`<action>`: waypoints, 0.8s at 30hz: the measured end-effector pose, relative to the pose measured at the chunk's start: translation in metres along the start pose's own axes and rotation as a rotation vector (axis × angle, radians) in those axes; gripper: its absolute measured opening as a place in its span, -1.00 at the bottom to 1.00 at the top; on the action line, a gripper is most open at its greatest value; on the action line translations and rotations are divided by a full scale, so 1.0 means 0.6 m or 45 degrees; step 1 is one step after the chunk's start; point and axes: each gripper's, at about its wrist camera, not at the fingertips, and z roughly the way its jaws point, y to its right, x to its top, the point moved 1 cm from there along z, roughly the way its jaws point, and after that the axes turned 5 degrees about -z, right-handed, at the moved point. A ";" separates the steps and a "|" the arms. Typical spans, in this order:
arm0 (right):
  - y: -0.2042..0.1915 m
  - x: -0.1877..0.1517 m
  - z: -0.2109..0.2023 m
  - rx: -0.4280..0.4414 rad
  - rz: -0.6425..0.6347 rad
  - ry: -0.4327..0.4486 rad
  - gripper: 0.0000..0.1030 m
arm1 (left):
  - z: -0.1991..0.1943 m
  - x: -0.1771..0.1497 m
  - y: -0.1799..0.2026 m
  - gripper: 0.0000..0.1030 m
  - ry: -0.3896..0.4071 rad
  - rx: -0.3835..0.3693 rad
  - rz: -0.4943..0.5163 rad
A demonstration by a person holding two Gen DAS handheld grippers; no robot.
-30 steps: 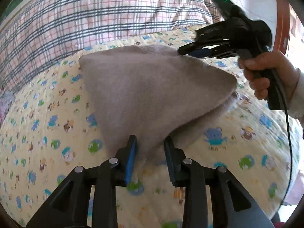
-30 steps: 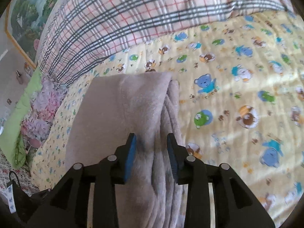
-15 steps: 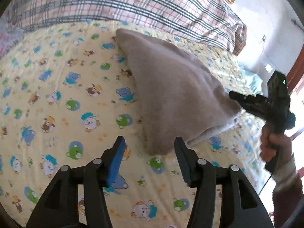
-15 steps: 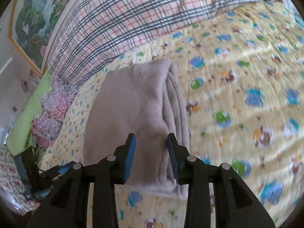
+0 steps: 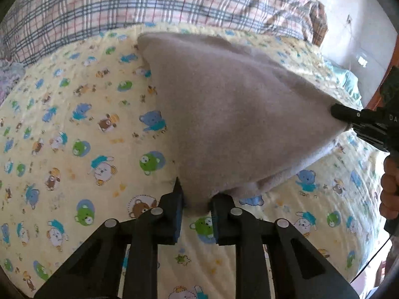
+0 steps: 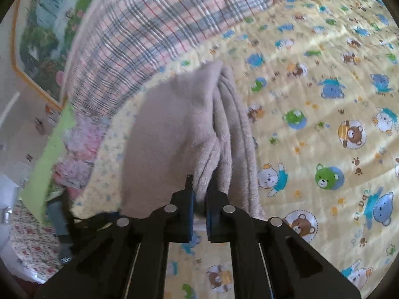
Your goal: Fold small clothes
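A beige fleece garment (image 5: 232, 114), folded into layers, lies on a yellow quilt with a cartoon bear print (image 5: 82, 124). My left gripper (image 5: 197, 206) is shut on the garment's near corner. In the left wrist view my right gripper (image 5: 349, 117) grips the garment's right corner, with the hand behind it. In the right wrist view my right gripper (image 6: 198, 204) is shut on the garment's (image 6: 174, 129) near edge, and the stacked layers (image 6: 232, 124) run away from it.
A plaid pink and blue blanket (image 5: 124, 7) lies along the back of the bed. A green and floral pillow (image 6: 72, 139) lies at the left. A framed landscape picture (image 6: 45, 32) hangs on the wall. The bed edge (image 5: 374, 236) is at the right.
My left gripper was open and back from the garment half a second ago; it has moved in and closed on the near corner. My right gripper has tightened on its edge.
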 end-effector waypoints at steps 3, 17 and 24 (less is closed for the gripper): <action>0.004 -0.010 -0.012 -0.034 -0.030 -0.010 -0.86 | 0.005 -0.017 0.005 -0.73 -0.021 0.021 0.042; 0.007 -0.030 0.015 -0.225 -0.158 -0.150 -0.84 | -0.034 -0.006 -0.038 0.11 -0.072 -0.107 -0.082; -0.008 0.013 -0.031 -0.199 -0.137 -0.014 0.28 | -0.042 0.058 -0.069 0.45 -0.041 -0.209 -0.194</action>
